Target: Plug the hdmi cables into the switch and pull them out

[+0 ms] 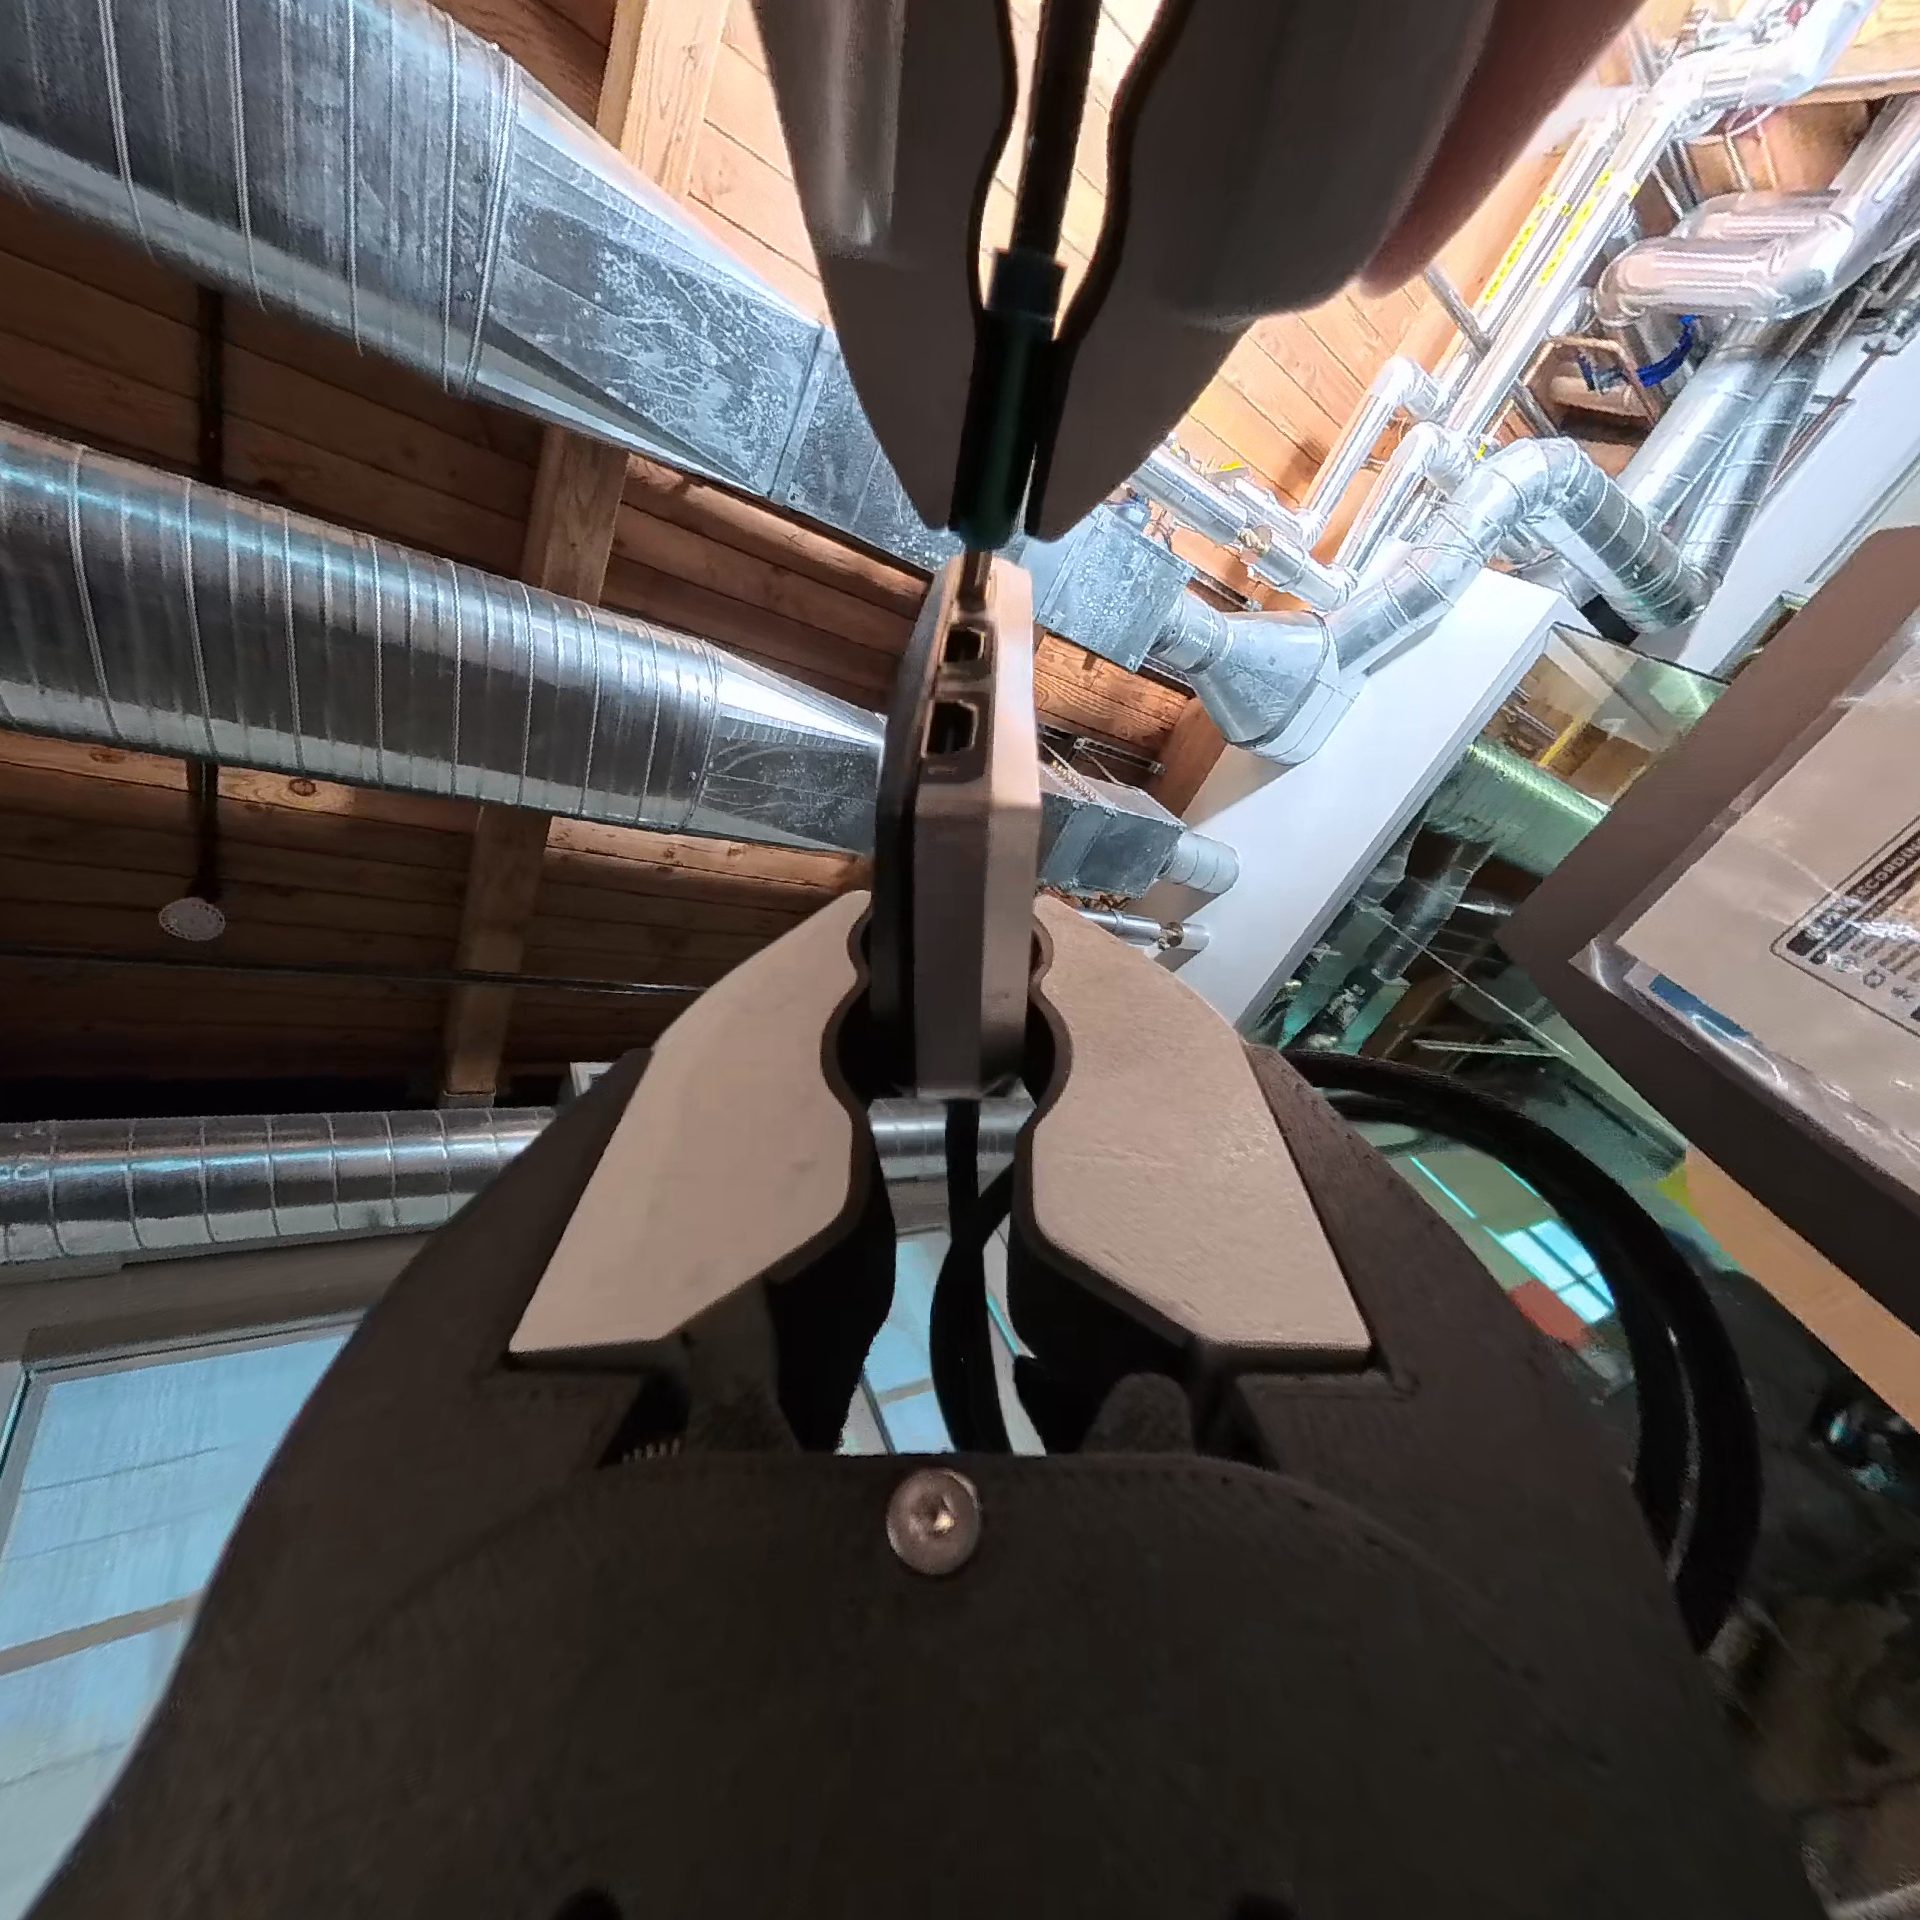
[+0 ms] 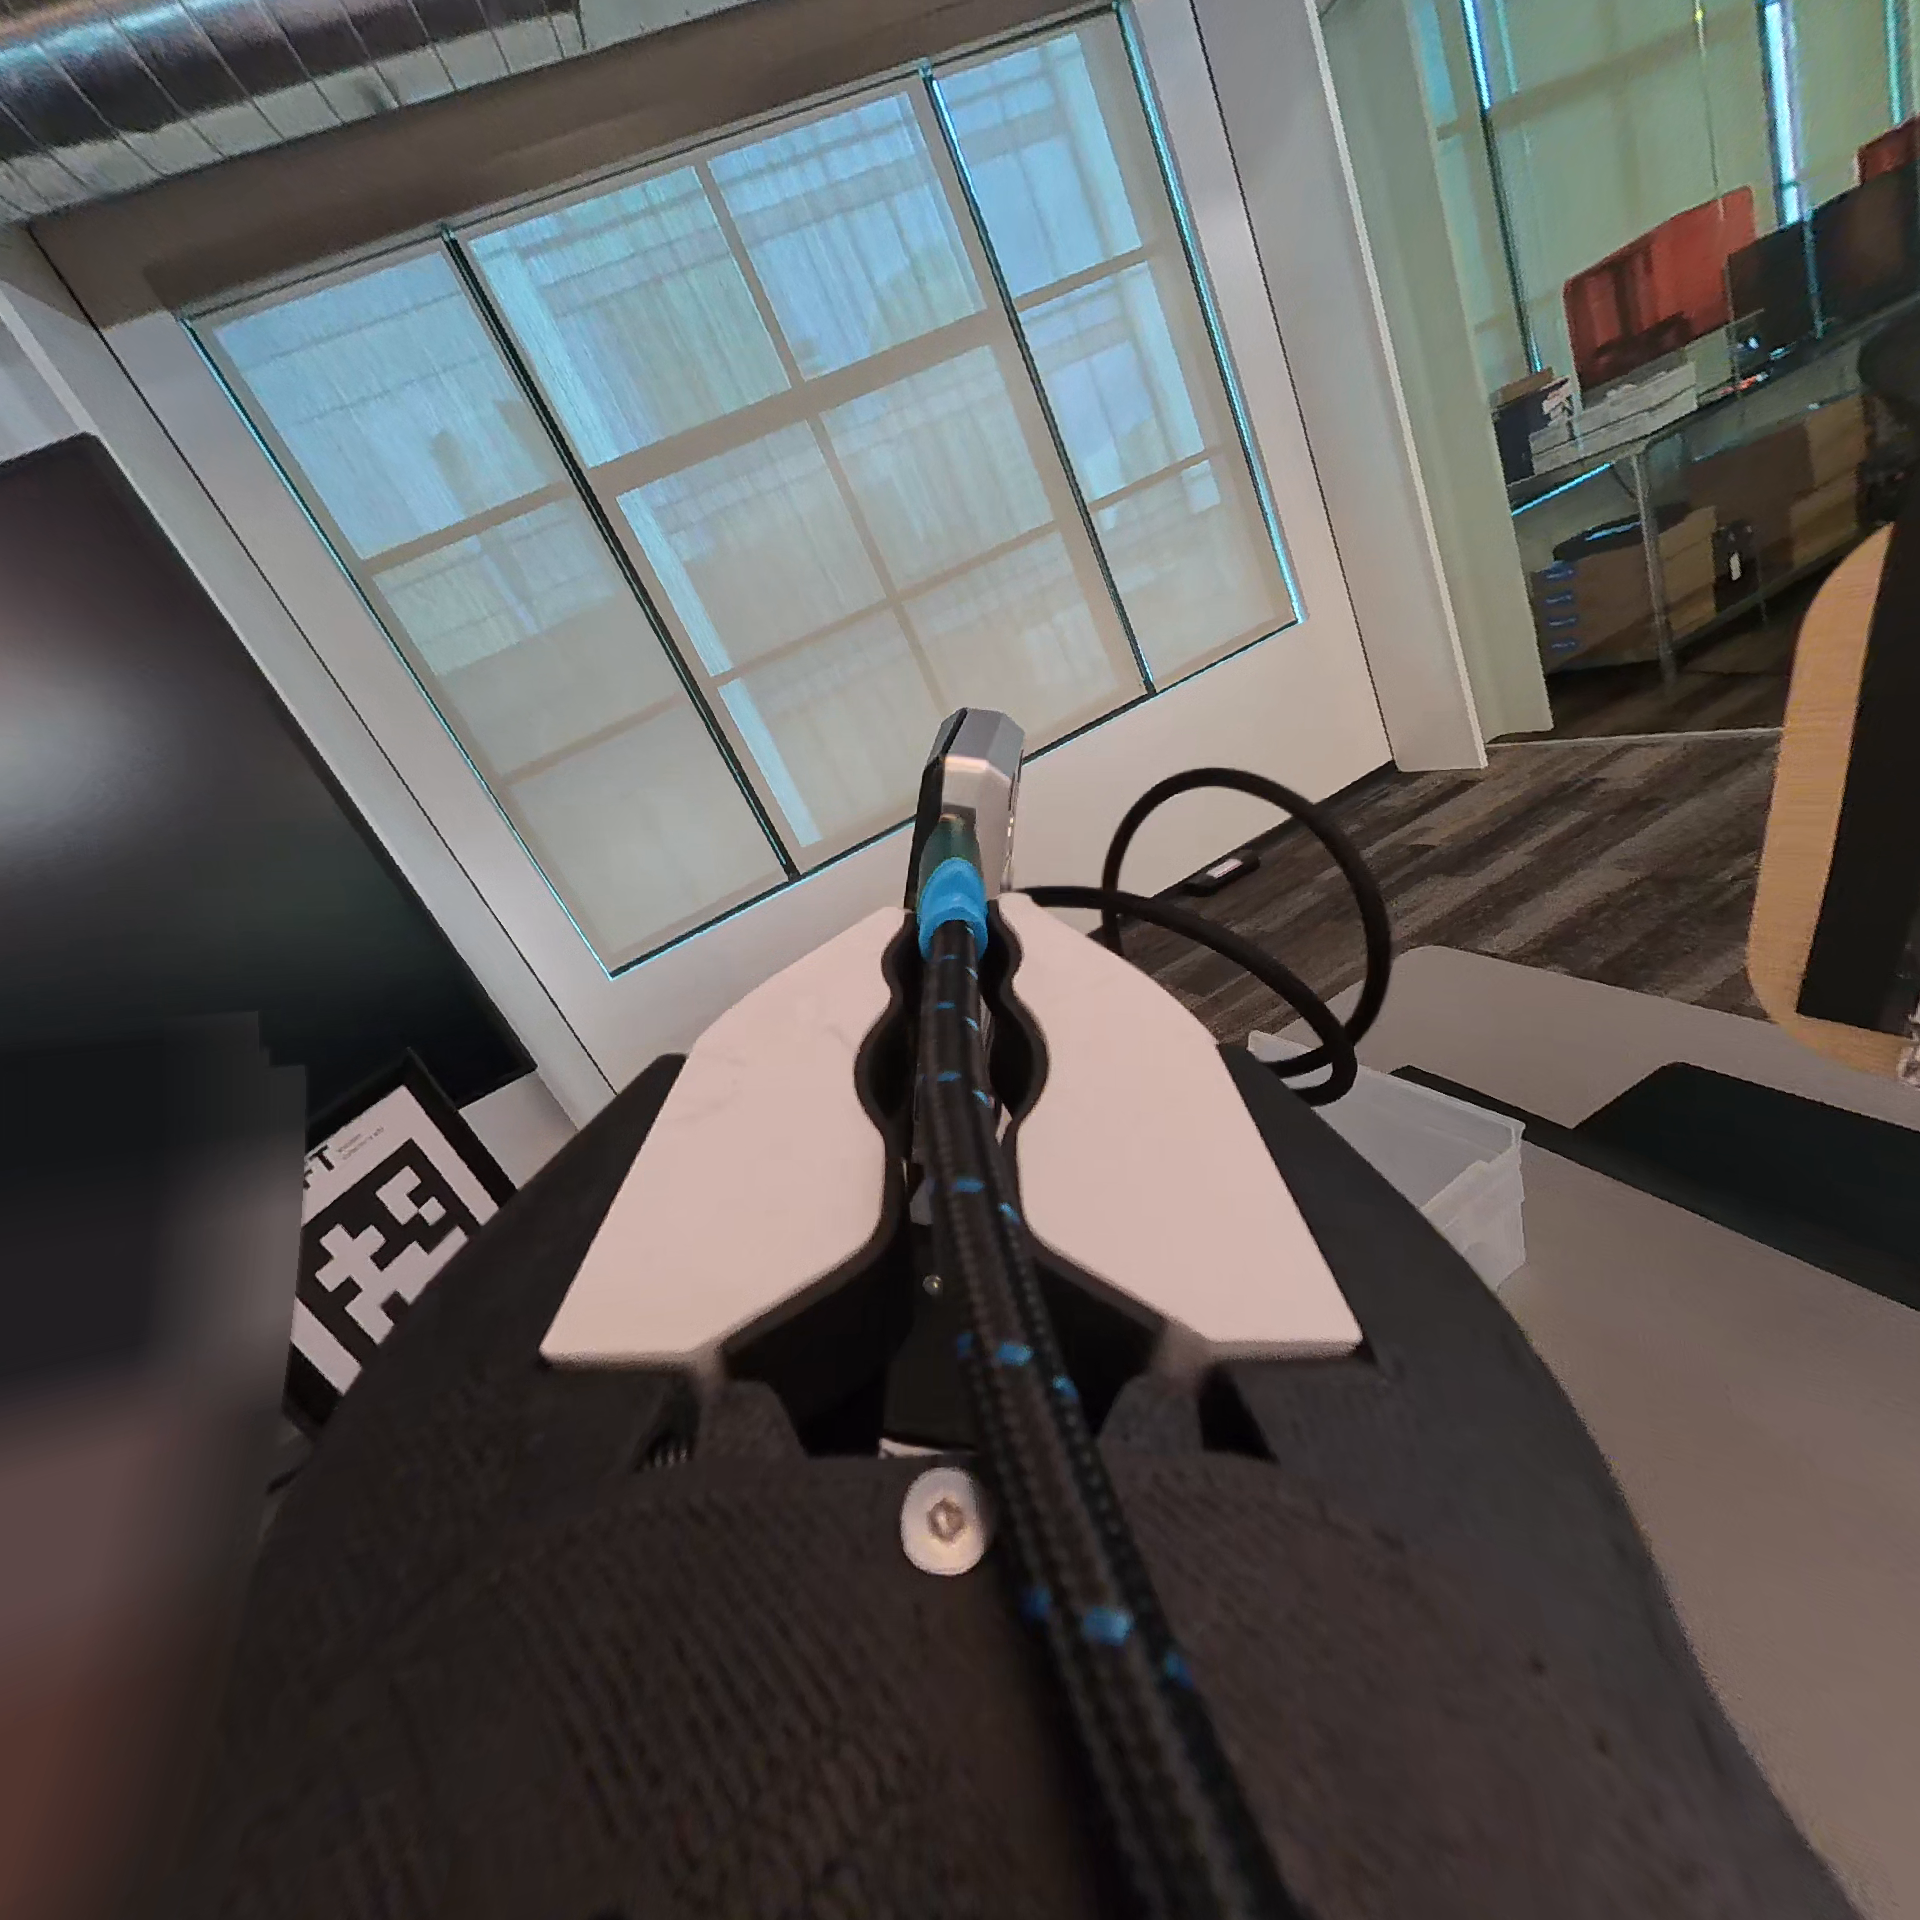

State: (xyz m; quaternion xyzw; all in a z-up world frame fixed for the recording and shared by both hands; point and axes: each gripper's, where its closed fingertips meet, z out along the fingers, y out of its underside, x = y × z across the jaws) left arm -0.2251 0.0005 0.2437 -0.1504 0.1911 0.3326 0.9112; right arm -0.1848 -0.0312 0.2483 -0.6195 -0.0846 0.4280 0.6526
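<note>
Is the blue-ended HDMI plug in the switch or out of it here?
In, though how deep is unclear. The plug, held in the right claw, meets the switch; its metal tip enters the top port, with two ports below empty.

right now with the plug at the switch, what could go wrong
1. The left tongs pinch only the switch's lower end, so a push or pull from the plug could lever it loose.
2. The right tongs grip the plug near its cable; it could slip or tilt and bind at the port.
3. Two ports lie open close by, so a slip could land in the wrong one.
</note>
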